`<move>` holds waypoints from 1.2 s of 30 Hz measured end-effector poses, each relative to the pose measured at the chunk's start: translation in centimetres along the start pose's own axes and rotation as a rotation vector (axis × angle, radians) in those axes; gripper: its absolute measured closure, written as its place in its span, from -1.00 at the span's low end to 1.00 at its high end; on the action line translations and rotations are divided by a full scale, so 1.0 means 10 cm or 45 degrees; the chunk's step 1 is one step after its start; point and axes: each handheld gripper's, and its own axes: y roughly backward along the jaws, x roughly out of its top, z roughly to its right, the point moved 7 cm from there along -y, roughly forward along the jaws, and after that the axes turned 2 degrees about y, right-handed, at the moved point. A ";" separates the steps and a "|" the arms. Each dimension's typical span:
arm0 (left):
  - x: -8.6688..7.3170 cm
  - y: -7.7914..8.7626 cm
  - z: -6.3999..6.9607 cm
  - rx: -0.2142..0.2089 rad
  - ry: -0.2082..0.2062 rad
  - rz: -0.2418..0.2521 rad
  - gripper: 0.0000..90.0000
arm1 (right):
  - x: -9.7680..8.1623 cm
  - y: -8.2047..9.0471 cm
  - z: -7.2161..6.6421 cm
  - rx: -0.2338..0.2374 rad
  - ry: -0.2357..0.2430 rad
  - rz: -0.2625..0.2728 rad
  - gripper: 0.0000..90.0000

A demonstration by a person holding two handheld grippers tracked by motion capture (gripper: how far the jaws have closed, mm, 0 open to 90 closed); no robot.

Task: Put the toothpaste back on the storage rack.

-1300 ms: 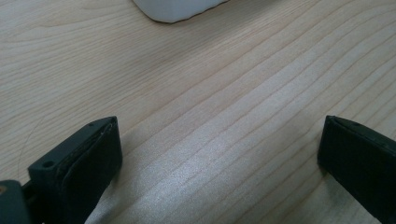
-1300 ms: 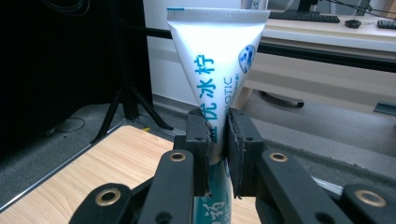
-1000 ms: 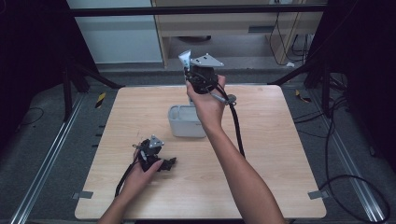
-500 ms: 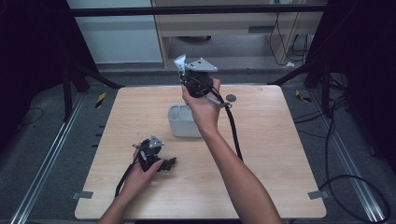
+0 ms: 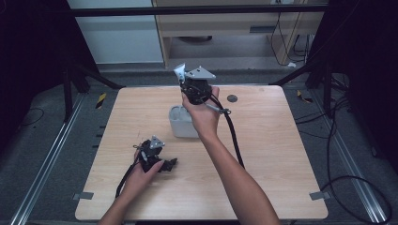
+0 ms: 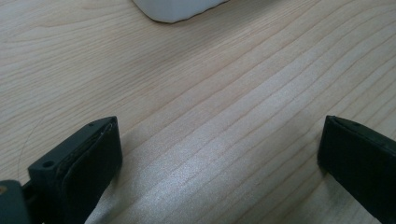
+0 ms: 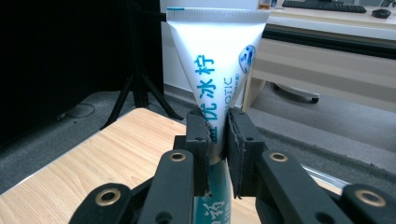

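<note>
My right gripper (image 7: 217,140) is shut on a white toothpaste tube (image 7: 217,51) with blue lettering, held upright with its flat crimped end on top. In the high view the right gripper (image 5: 185,80) hangs just above and behind the white container (image 5: 180,124), with the toothpaste tube (image 5: 179,71) sticking up from it. My left gripper (image 5: 166,165) rests low on the wooden table (image 5: 263,154) at the front left, a hand around it. Its black fingers (image 6: 88,161) stand wide apart with bare wood between them. A corner of the white container (image 6: 177,9) lies ahead of them.
A small dark round mark (image 5: 232,98) sits on the table behind and to the right of the container. A black cable (image 5: 233,136) trails from the right gripper across the table. Metal rails (image 5: 42,164) and dark stands flank the table on the floor.
My right gripper has come down and slightly left with the tube, closer to the container. The left gripper has stayed where it was.
</note>
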 end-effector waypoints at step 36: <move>0.00 0.00 0.00 -0.003 0.001 0.000 -1.00 | -0.62 -0.22 -0.09 0.021 0.018 -0.142 0.77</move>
